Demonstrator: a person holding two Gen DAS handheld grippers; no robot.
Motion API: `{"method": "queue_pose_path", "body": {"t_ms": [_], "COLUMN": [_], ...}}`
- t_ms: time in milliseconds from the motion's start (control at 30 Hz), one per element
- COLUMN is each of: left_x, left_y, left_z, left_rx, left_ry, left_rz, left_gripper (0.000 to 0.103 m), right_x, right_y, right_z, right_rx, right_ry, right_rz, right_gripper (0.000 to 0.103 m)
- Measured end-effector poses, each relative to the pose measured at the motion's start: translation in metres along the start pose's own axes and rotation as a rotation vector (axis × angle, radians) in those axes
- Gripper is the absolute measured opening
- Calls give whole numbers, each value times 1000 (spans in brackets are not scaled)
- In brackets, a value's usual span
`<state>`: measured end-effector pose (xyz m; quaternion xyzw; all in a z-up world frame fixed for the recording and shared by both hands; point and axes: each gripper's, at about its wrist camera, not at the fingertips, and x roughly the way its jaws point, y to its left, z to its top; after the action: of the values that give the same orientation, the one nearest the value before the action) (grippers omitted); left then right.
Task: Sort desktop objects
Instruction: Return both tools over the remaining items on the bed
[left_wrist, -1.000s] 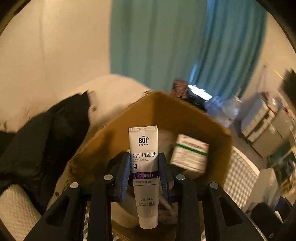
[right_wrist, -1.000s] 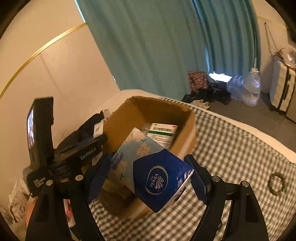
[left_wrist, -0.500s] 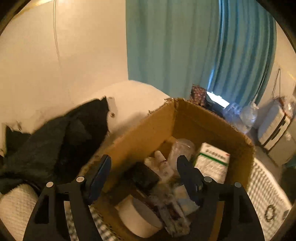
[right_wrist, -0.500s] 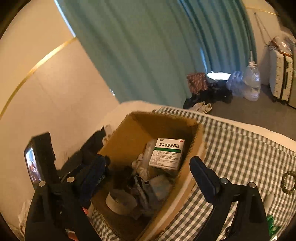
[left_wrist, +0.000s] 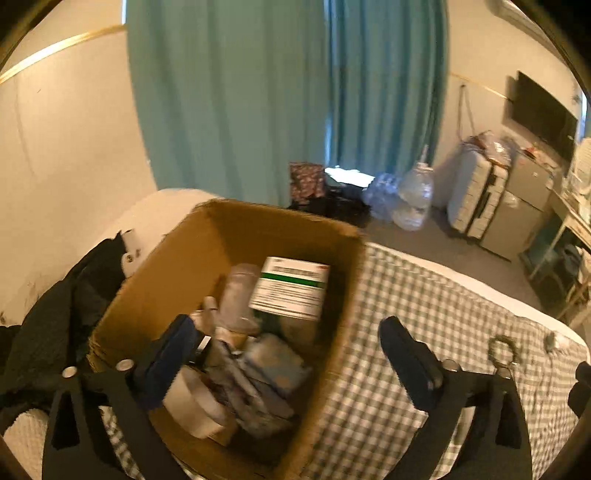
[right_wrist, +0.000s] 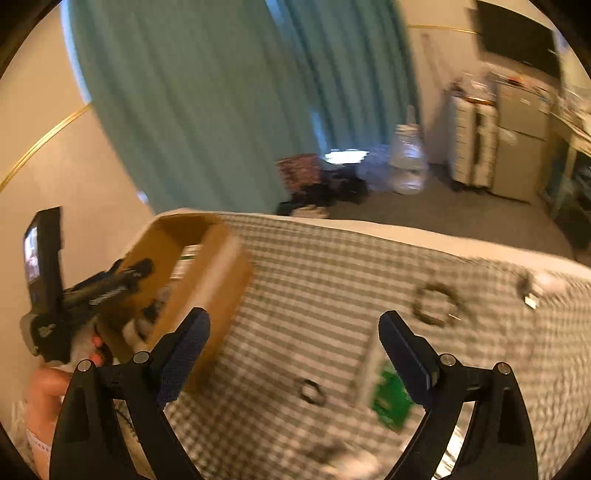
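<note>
The cardboard box (left_wrist: 173, 273) is showing a plain brown colour. Inside the box, a white medicine carton (left_wrist: 291, 286) is carrying a green stripe. Beside the box, the cloth (right_wrist: 332, 280) is showing a green and white check pattern, and a green packet (right_wrist: 391, 398) is lying on it. Behind the box, the curtain (left_wrist: 280, 92) is hanging in plain teal. The fingers (right_wrist: 184, 354) are wearing dark blue pads on black frames.
</note>
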<state>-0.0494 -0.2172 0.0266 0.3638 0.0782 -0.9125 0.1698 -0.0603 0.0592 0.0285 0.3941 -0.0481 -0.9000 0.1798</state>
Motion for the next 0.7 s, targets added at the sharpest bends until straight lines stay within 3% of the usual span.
{"method": "queue_pose_path", "body": {"t_ms": [100, 267, 500, 700], "left_x": [-13, -24, -22, -10], "left_y": [-21, -50, -87, -112], "left_z": [-5, -18, -54, -80], "left_rx": [9, 22, 76, 128], "left_ry": [10, 56, 191, 266], "left_rz": [-113, -211, -251, -230], "left_gripper": [103, 103, 103, 103], "right_x": [-24, -58, -74, -78], "right_y": [-34, -67, -100, -105], "right_z": [-9, -20, -47, -52], "right_rx": [63, 119, 208, 224], "right_ry": [-3, -4, 10, 13], "right_rz": [-56, -115, -148, -123], "right_gripper": [93, 93, 93, 93]}}
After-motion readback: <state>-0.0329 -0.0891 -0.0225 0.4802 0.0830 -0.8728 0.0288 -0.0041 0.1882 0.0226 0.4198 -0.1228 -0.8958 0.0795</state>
